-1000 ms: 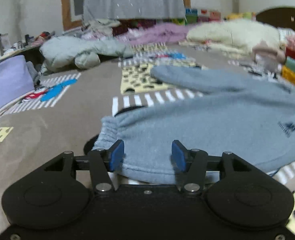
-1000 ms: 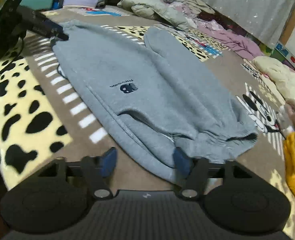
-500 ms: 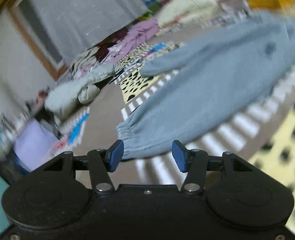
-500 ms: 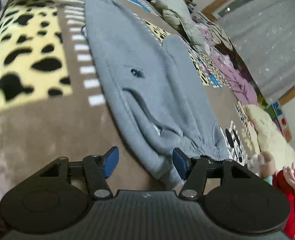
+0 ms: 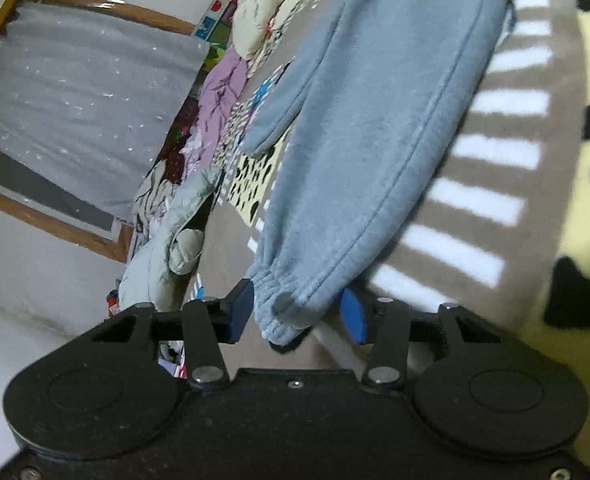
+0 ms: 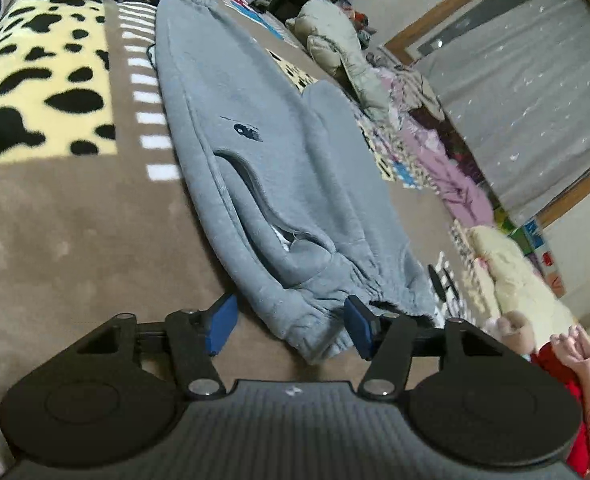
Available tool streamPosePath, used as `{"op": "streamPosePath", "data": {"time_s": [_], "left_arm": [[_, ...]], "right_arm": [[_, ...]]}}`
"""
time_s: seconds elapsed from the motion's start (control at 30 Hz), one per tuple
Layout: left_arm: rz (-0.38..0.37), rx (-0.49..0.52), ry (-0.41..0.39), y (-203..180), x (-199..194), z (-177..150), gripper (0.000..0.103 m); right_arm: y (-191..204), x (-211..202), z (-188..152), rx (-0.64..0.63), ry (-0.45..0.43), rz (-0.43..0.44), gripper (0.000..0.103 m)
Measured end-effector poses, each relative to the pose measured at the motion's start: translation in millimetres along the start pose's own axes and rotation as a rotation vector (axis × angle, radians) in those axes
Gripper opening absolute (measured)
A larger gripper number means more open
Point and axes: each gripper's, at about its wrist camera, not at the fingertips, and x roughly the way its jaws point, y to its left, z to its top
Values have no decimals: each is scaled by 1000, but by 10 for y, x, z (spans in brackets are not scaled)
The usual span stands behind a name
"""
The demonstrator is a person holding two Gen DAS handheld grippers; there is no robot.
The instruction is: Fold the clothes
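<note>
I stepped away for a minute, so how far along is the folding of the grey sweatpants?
Done: the sweatpants lie spread flat on the blanket. In hand: the left gripper, jaws just closing, straddles an ankle cuff; the right gripper straddles the waistband. Neither pinches yet. Left: every fold.

Grey sweatpants (image 5: 379,128) – waist end cut off by top edge in left wrist view. Logo (image 6: 247,131) too small to read. Doll (image 6: 567,364) at right edge only partly shown.
</note>
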Motion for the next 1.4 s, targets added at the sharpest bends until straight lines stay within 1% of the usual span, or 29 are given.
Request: {"op": "streamPosePath", "data": {"time_s": [0.03,0.07,0.13,0.23,0.27,0.3,0.33,0.37,0.43,0.63,0.8,0.9,1.0,1.1,1.27,1.4], "left_arm": [[8,-17,4,12,16,-3,40],[16,-27,7,12,20,-4,30],[26,-48,17,13,26,-4,22],[25,-135,16,113,8,14,18],[21,-164,16,165,10,25,17],[22,-192,15,221,16,42,16],[21,-224,14,306,18,69,15],[22,-249,10,373,32,105,14],[26,-299,1,505,60,178,13],[44,-452,-21,1010,235,480,10],[46,-536,-26,1333,508,751,9],[37,-575,-14,1505,737,936,9],[15,-596,4,1581,953,1104,9],[3,-586,20,1606,1210,1303,9],[-19,-615,50,1633,1591,1528,8],[-50,-686,93,1621,1912,1647,8]], "right_arm": [[9,1,-12,-11,-7,-7,57],[22,2,-30,-24,-19,-17,57],[45,8,-62,-49,-41,-36,57],[27,26,-88,-54,-63,-39,55],[19,33,-93,-53,-69,-36,48],[13,28,-101,-52,-69,-25,34],[-17,37,-104,-42,-68,-4,26],[-66,24,-101,-15,-74,7,25],[-163,-4,-95,37,-85,29,21],[-555,-228,-10,197,-162,-3,19],[-1056,-209,-38,435,-199,23,18],[-1286,-146,-103,565,-215,27,17],[-1525,12,-167,705,-217,42,17],[-1673,206,-266,809,-211,44,16],[-1766,507,-486,959,-206,65,16],[-1810,744,-662,1069,-199,93,16]]}}
